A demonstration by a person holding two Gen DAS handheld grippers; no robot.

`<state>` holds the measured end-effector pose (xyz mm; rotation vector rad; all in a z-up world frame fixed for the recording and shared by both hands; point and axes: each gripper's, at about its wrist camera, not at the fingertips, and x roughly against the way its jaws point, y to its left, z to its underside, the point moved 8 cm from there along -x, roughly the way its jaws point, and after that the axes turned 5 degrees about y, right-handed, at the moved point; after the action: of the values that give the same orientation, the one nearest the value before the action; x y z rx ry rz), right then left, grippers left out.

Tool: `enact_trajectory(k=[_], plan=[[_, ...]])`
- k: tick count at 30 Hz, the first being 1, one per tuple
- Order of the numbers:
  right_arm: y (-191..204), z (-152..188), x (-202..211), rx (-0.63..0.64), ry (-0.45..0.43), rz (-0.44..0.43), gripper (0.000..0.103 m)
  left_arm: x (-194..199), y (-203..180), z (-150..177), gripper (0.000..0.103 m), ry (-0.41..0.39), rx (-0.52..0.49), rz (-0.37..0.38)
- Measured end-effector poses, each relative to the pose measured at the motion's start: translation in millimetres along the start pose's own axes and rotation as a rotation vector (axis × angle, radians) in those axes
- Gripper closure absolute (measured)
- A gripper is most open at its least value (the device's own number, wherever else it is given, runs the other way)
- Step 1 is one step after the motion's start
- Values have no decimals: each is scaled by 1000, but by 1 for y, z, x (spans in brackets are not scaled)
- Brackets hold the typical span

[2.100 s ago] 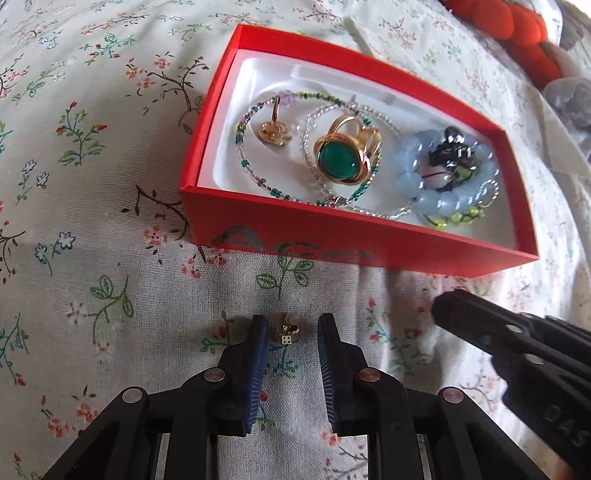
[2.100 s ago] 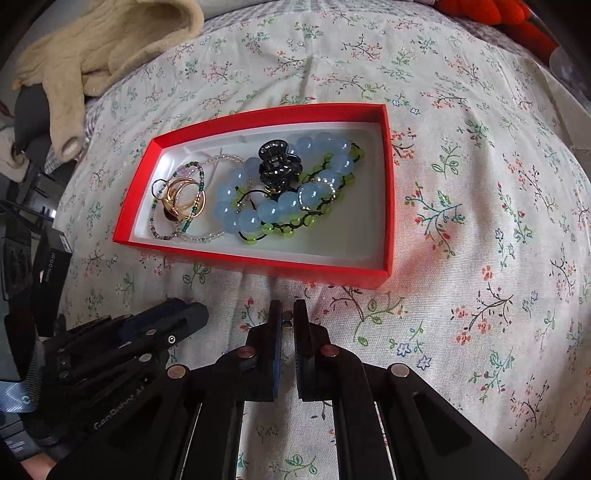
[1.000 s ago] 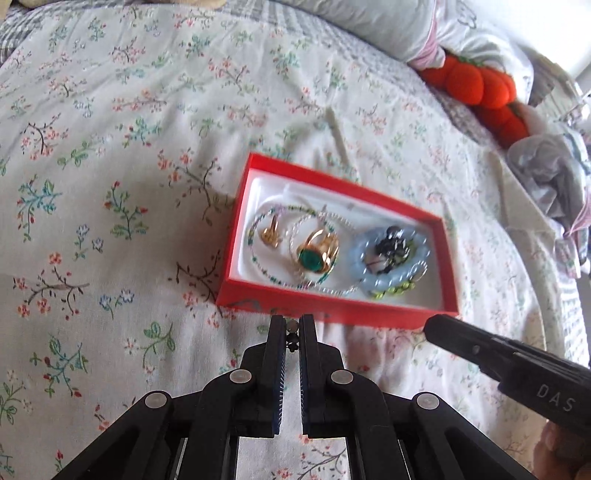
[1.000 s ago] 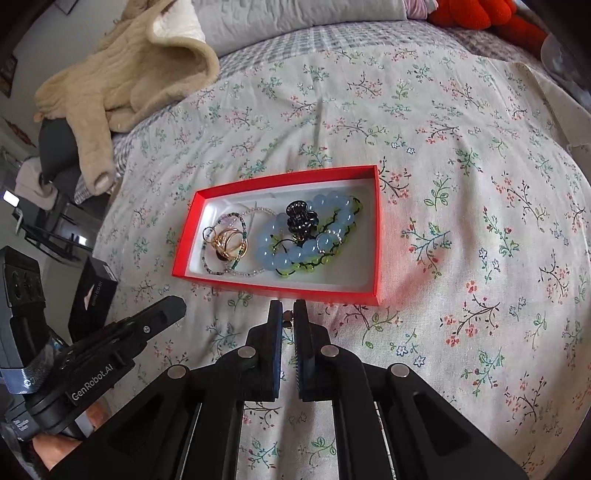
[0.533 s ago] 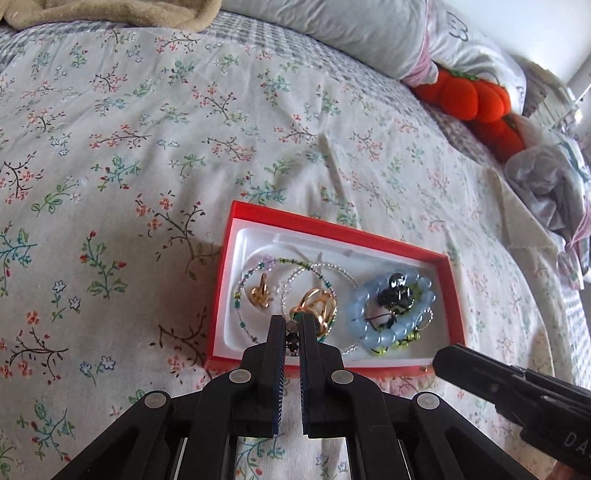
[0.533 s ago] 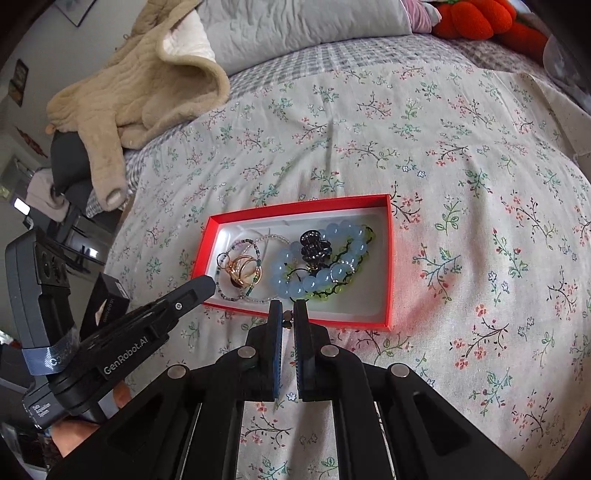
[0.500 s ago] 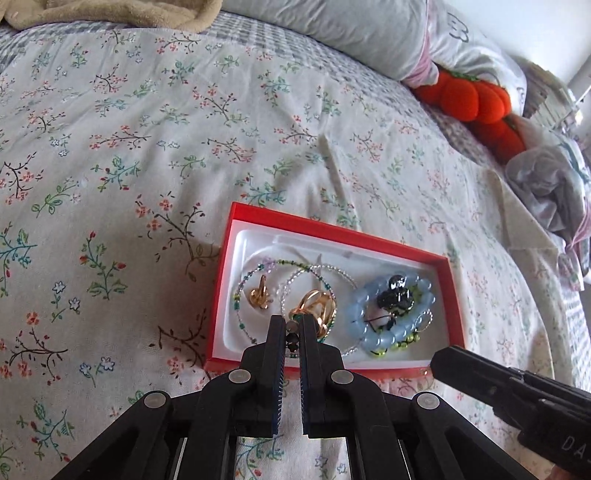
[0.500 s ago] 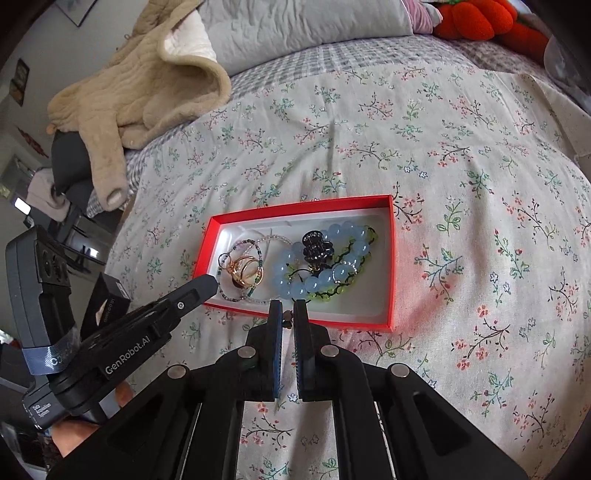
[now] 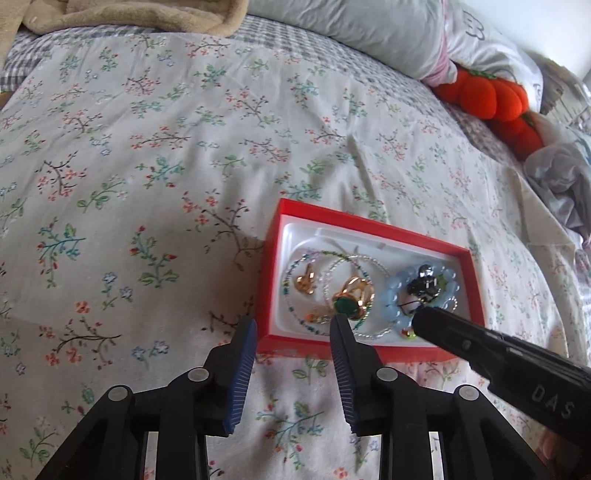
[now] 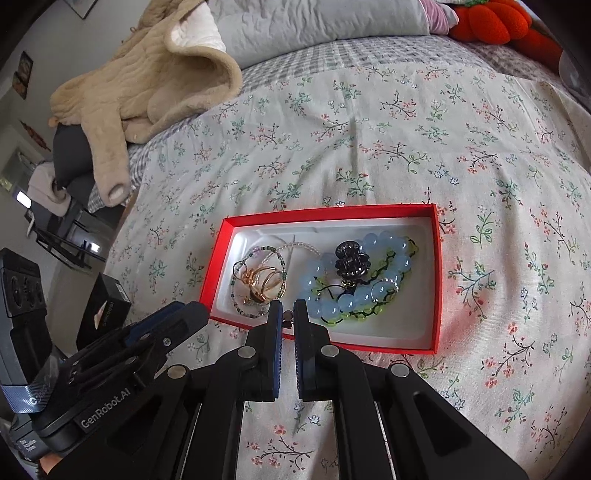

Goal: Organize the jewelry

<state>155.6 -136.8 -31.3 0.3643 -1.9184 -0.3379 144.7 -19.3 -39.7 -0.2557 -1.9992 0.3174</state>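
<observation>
My left gripper (image 9: 293,328) has just been opening, nothing between its jaws, red jewelry box (image 9: 373,226) at 1 o'clock. My right gripper (image 10: 288,314) pinches a small earring (image 10: 287,318).

we were in a home bedroom: a bed (image 9: 184,147) under a floral sheet, a grey pillow (image 9: 369,33), a beige fleece jacket (image 10: 147,85) and orange plush pumpkins (image 9: 491,96) lay around.

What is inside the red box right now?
The red box holds a blue bead bracelet, a black hair clip, gold rings and thin beaded strands; the right claw hides its near edge.
</observation>
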Motion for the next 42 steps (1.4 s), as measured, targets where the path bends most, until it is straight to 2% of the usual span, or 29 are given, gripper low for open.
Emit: enact_trajectory(k=[2, 5, 8, 12, 16, 18, 19, 24, 27, 30, 33, 38, 42], plan=[[1, -4, -5, -4, -2, -10, 96, 0, 4, 2, 63, 5, -1, -18], [-2, -12, -7, -31, -18, -17, 93, -2, 8, 6, 51, 24, -7, -50], [-5, -14, -2, -49, -20, -42, 71, -3, 11, 11, 39, 36, -12, -84], [-7, -10, 12, -13, -36, -27, 69, 0, 13, 17, 24, 34, -18, -132], [-13, 4, 28, 16, -50, 21, 65, 8, 13, 25, 14, 14, -15, -178], [-18, 14, 39, 26, -59, 51, 50, 14, 11, 32, 4, 2, -25, -197], [-21, 20, 44, 33, -65, 74, 46, 17, 10, 36, 2, -7, -32, -204], [-39, 47, 65, 39, -130, 196, 21, 29, 15, 61, 0, -19, -54, -253], [-45, 65, 72, 73, -158, 279, 12, 36, 19, 74, 0, -36, -45, -259], [-46, 84, 75, 115, -160, 345, 8, 37, 18, 87, 0, -28, -51, -267], [-42, 95, 76, 148, -160, 370, 7, 39, 15, 95, 0, -42, -58, -268], [-33, 104, 68, 158, -147, 356, 7, 31, 12, 103, 0, -18, -62, -259], [-31, 100, 62, 162, -153, 373, 7, 32, 8, 99, 1, -48, -83, -288]])
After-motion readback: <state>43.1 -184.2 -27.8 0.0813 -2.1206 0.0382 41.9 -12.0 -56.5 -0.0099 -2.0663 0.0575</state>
